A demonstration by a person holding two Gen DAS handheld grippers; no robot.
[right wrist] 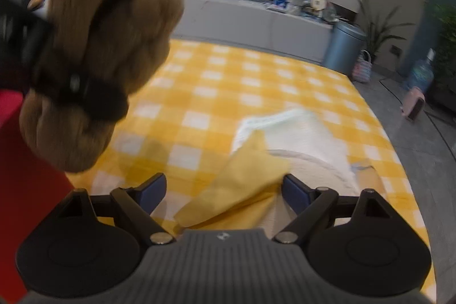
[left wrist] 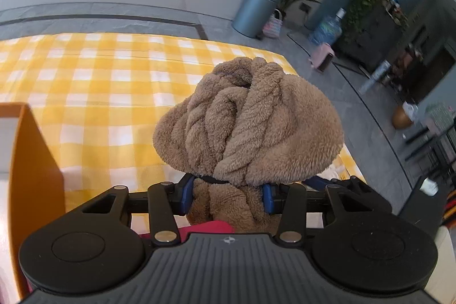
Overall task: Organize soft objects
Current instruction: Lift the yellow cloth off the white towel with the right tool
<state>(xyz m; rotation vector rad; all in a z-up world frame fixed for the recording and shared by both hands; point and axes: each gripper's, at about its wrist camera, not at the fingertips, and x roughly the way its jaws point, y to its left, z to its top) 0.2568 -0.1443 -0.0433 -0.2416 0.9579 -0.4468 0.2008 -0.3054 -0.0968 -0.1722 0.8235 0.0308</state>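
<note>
My left gripper (left wrist: pixel 227 197) is shut on a brown fleece bundle (left wrist: pixel 250 118), tied with a black band, and holds it above the yellow checked tablecloth (left wrist: pixel 99 81). The same bundle (right wrist: pixel 105 47) shows blurred at the upper left of the right wrist view, in the left gripper's black fingers (right wrist: pixel 97 96). My right gripper (right wrist: pixel 225 191) is open, low over a yellow cloth (right wrist: pixel 242 184) that lies between its fingers. A white folded cloth (right wrist: pixel 296 133) lies just beyond the yellow one.
An orange box wall (left wrist: pixel 31 167) stands at the left. Something red (left wrist: pixel 208 225) lies under the left gripper, and a red surface (right wrist: pixel 25 175) fills the left edge. A grey bin (left wrist: pixel 253 10) stands on the floor past the table's far right edge.
</note>
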